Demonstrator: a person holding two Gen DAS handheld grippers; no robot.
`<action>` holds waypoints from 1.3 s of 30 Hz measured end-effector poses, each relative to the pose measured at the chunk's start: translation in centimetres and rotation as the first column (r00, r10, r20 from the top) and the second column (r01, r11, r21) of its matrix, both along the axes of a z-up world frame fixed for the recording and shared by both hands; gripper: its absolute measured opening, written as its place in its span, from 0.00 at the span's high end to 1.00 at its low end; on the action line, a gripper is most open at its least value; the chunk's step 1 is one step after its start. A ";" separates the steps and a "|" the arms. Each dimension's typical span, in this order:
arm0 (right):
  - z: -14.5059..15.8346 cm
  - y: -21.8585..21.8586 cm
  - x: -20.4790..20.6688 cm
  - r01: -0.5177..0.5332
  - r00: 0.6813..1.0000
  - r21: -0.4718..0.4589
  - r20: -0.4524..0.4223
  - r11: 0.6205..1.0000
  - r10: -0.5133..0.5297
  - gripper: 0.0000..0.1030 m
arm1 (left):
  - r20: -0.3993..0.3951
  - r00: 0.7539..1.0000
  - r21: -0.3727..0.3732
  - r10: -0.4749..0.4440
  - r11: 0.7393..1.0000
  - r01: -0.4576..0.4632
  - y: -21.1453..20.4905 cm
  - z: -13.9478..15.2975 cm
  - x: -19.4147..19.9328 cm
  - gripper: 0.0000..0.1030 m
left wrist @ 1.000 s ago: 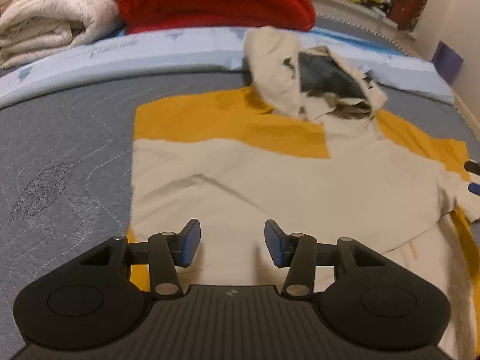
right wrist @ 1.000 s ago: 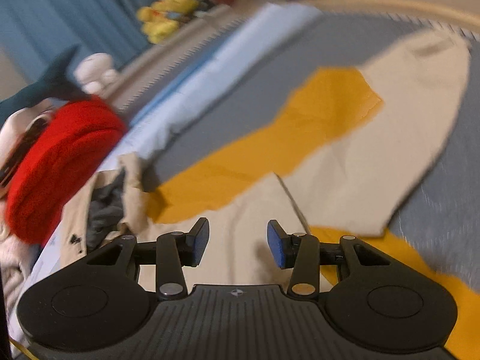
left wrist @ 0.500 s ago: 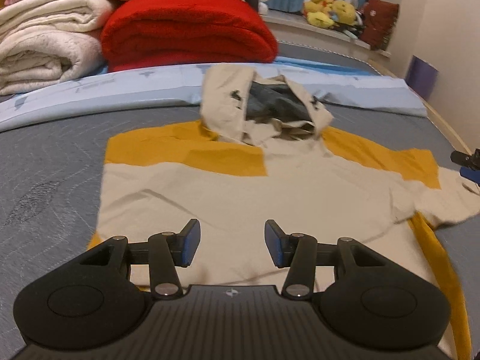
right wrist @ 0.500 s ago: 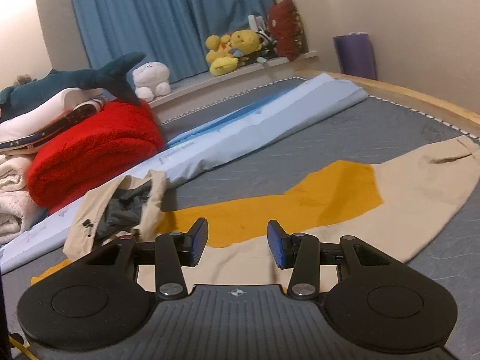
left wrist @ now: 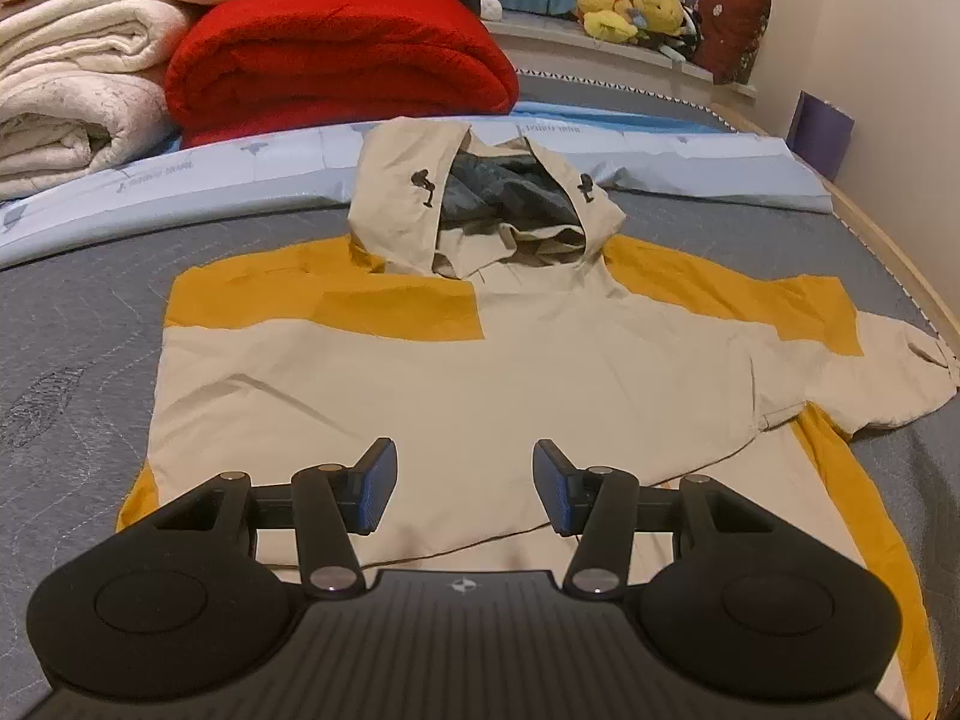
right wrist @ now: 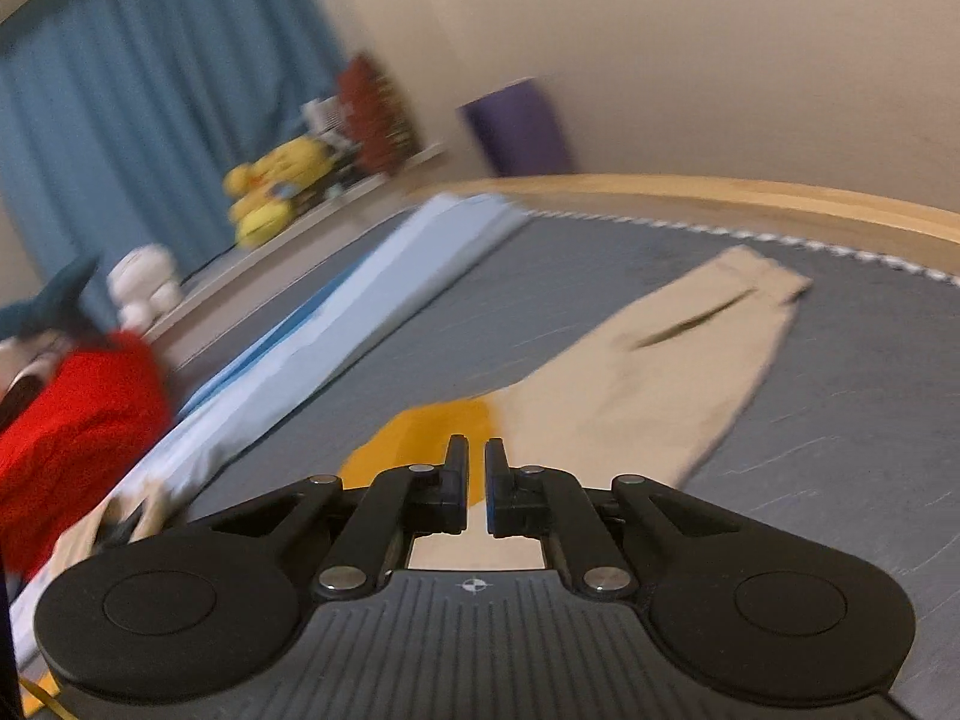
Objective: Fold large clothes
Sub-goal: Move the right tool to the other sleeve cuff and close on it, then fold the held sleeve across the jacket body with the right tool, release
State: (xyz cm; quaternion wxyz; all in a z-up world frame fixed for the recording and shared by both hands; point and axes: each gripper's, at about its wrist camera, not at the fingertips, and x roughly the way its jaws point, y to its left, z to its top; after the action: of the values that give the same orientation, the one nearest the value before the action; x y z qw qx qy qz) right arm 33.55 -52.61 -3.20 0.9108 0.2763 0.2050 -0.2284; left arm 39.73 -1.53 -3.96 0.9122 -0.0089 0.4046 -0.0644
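Note:
A beige and yellow hooded jacket [left wrist: 456, 372] lies flat on the grey mattress [left wrist: 78, 324], hood [left wrist: 480, 204] towards the far side. Its left sleeve looks folded in over the body; its right sleeve [right wrist: 648, 378] stretches out across the mattress. My left gripper [left wrist: 465, 486] is open and empty, held above the jacket's lower body. My right gripper [right wrist: 476, 480] is shut with a thin gap between the jaws and nothing in it, held above the right sleeve near its yellow shoulder patch [right wrist: 432, 438]. The right wrist view is blurred.
A rolled light blue sheet [left wrist: 180, 180] runs along the far side of the mattress. Behind it lie a red blanket [left wrist: 336, 60] and white blankets [left wrist: 72, 96]. Plush toys [left wrist: 630, 12] sit on a ledge. A wooden bed edge [right wrist: 720, 192] and a purple object [right wrist: 516, 132] are on the right.
My right gripper has closed from open and swung towards the outstretched sleeve. My left gripper has pulled back and tilted up, staying open, so more of the jacket shows.

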 end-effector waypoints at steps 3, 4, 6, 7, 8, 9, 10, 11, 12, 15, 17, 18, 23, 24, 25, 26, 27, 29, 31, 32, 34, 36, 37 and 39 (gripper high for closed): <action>-1.6 -4.1 -0.3 0.060 0.998 0.010 -0.018 0.998 -0.060 0.90 | -0.008 1.000 -0.007 -0.002 1.000 0.002 0.0 -0.2 0.4 0.46; -2.3 -5.1 -0.3 0.079 0.997 0.016 -0.026 0.997 -0.079 0.90 | -0.010 1.000 -0.007 -0.004 1.000 0.004 0.0 -0.3 0.5 0.46; -3.7 -7.2 -0.3 0.110 0.993 0.043 -0.037 0.993 -0.108 0.90 | -0.013 1.000 -0.007 -0.004 1.000 0.004 0.0 -0.5 0.7 0.46; -4.4 -7.9 -0.3 0.115 0.993 0.058 -0.041 0.992 -0.113 0.90 | -0.015 1.000 -0.009 -0.002 1.000 0.002 0.0 -0.5 0.8 0.46; -5.2 -8.7 -0.2 0.120 0.992 0.075 -0.046 0.990 -0.117 0.90 | -0.017 1.000 -0.010 0.000 1.000 0.000 0.1 -0.6 0.9 0.46; -6.0 -9.4 0.0 0.125 0.991 0.091 -0.054 0.988 -0.121 0.90 | -0.020 1.000 -0.008 0.000 1.000 0.000 0.1 -0.7 1.0 0.46; -6.7 -9.8 0.3 0.134 0.990 0.104 -0.062 0.985 -0.128 0.90 | -0.023 1.000 -0.006 -0.002 1.000 0.001 0.1 -0.8 1.0 0.46; -7.5 -10.0 0.5 0.142 0.988 0.113 -0.068 0.983 -0.135 0.90 | -0.025 1.000 -0.004 -0.002 1.000 0.002 0.1 -1.0 1.1 0.46; -8.1 -10.2 0.9 0.150 0.987 0.123 -0.077 0.981 -0.142 0.89 | -0.028 1.000 -0.003 -0.003 1.000 0.003 0.2 -1.1 1.2 0.46; -10.0 -10.7 1.6 0.160 0.985 0.164 -0.090 0.973 -0.147 0.85 | -0.036 0.999 0.000 0.001 1.000 -0.001 0.4 -1.4 1.5 0.46; -10.9 -11.0 2.1 0.156 0.986 0.181 -0.088 0.971 -0.142 0.76 | -0.040 0.999 0.000 0.007 1.000 -0.007 0.6 -1.5 1.7 0.46; -11.2 -11.0 2.3 0.160 0.985 0.179 -0.090 0.971 -0.146 0.68 | -0.043 0.999 -0.004 0.010 1.000 -0.010 0.7 -1.6 1.9 0.46; -12.7 -12.6 2.8 0.249 0.968 0.232 -0.087 0.940 -0.235 0.58 | -0.049 0.999 -0.009 0.011 1.000 -0.011 0.9 -1.8 2.1 0.46; -13.2 -13.1 2.9 0.263 0.965 0.251 -0.087 0.931 -0.249 0.58 | -0.048 0.999 -0.005 0.011 1.000 -0.011 1.0 -1.8 2.1 0.46; -13.7 -13.5 3.2 0.277 0.961 0.267 -0.089 0.923 -0.262 0.58 | -0.048 0.999 -0.004 0.013 1.000 -0.013 1.1 -1.8 2.1 0.46; -14.1 -13.9 3.4 0.281 0.960 0.264 -0.076 0.923 -0.271 0.58 | -0.048 0.999 -0.005 0.016 1.000 -0.017 1.2 -1.8 2.1 0.46; -14.2 -14.0 3.8 0.281 0.960 0.249 -0.068 0.927 -0.273 0.58 | -0.048 0.999 -0.009 0.020 1.000 -0.021 1.4 -1.7 2.1 0.46; -14.2 -14.4 4.6 0.295 0.956 0.222 -0.069 0.929 -0.287 0.58 | -0.046 0.999 -0.012 0.022 1.000 -0.023 1.6 -1.7 2.1 0.46; -14.2 -15.0 5.4 0.323 0.947 0.205 -0.075 0.924 -0.314 0.58 | -0.047 0.999 -0.010 0.023 1.000 -0.023 1.7 -1.6 2.1 0.46; -14.2 -15.3 5.8 0.333 0.943 0.197 -0.081 0.922 -0.324 0.58 | -0.048 0.999 -0.012 0.024 1.000 -0.024 1.8 -1.6 2.2 0.46; -14.1 -15.9 6.7 0.343 0.939 0.180 -0.093 0.922 -0.331 0.59 | -0.049 0.998 -0.018 0.027 0.999 -0.028 2.0 -1.5 2.2 0.46; -13.8 -16.3 7.5 0.360 0.932 0.165 -0.117 0.918 -0.344 0.83 | -0.045 0.998 -0.022 0.032 0.999 -0.033 2.2 -1.3 2.2 0.46; -13.5 -16.5 7.9 0.365 0.929 0.169 -0.125 0.916 -0.348 0.97 | -0.044 0.998 -0.023 0.035 0.999 -0.036 2.3 -1.3 2.2 0.46; -12.2 -16.3 8.4 0.381 0.923 0.140 -0.113 0.914 -0.368 0.98 | -0.042 0.998 -0.025 0.039 0.999 -0.041 2.5 -1.1 2.2 0.46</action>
State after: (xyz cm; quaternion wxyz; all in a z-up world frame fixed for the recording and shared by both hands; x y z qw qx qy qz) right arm 41.97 -68.88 -15.37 0.8158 0.3723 0.2039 -0.3929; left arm 41.91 0.99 -5.09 0.9044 -0.0301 0.4226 -0.0511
